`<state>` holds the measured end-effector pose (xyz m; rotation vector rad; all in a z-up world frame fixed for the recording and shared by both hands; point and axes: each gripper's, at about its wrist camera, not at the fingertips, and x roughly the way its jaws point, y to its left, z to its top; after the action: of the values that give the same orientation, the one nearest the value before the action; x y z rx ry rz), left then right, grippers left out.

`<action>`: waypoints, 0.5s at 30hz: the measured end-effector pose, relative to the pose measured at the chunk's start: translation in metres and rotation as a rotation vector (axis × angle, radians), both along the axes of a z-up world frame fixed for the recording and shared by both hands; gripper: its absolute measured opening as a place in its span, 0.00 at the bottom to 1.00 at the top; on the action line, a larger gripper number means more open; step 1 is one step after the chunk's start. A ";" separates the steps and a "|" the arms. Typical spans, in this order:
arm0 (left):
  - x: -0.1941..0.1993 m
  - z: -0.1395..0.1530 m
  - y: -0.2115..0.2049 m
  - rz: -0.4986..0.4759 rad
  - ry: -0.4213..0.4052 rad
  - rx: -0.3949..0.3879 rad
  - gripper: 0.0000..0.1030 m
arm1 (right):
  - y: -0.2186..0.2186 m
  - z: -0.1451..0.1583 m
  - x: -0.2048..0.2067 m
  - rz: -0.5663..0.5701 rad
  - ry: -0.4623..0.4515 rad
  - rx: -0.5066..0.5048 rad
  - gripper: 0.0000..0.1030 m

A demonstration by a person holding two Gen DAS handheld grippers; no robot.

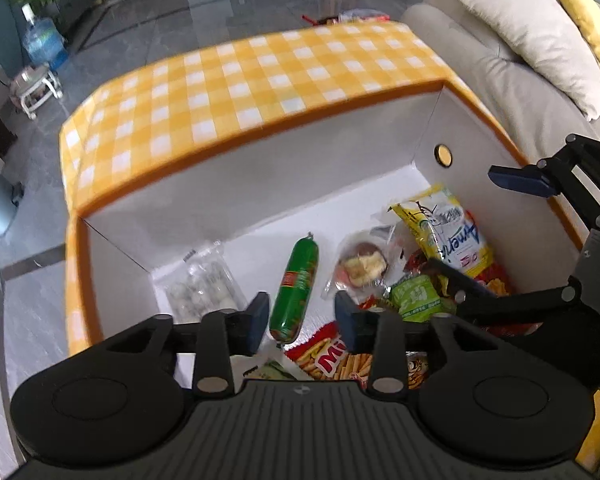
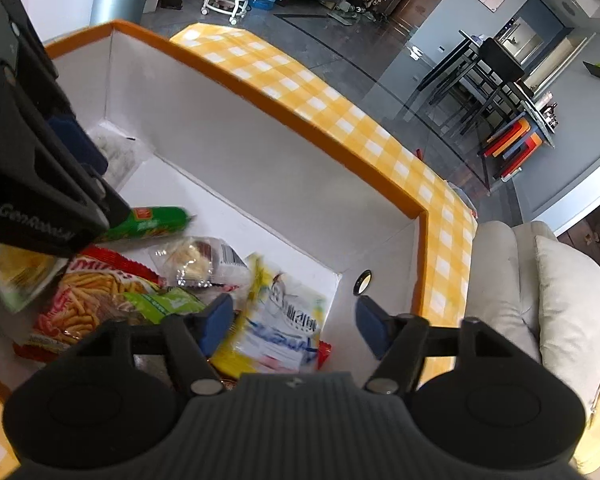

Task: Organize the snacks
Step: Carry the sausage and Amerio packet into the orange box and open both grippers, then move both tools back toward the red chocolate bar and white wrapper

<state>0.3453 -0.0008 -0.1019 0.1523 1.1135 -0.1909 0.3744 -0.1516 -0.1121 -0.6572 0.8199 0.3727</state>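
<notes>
The left hand-held gripper (image 2: pixel 40 184), seen from the right wrist, carries pale lettering that reads roughly "GenRobot" on its black body. The red chip bag (image 1: pixel 332 356) shows large white letters beginning "Mi". The yellow snack bag (image 1: pixel 448 232) bears blue script, upside down and not legible, as is its blurred print.

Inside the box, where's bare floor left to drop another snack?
Bare white floor runs along the far wall of the box, behind the green sausage; a smaller strip lies between the sausage and the clear bag of white balls. The right near corner around the yellow bag is crowded.
</notes>
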 end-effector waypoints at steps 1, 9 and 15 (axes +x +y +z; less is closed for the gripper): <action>-0.002 0.004 0.001 0.002 -0.010 0.001 0.51 | -0.001 0.004 -0.001 0.000 -0.003 0.012 0.73; -0.029 0.040 0.010 0.054 -0.098 -0.022 0.58 | -0.011 0.040 -0.020 -0.044 -0.026 0.125 0.83; -0.063 0.069 0.015 0.091 -0.180 -0.039 0.61 | -0.025 0.071 -0.047 -0.096 -0.060 0.221 0.85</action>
<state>0.2824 0.0140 -0.0330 0.0817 0.9353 -0.1151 0.3277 -0.1770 -0.0412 -0.4196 0.7373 0.3491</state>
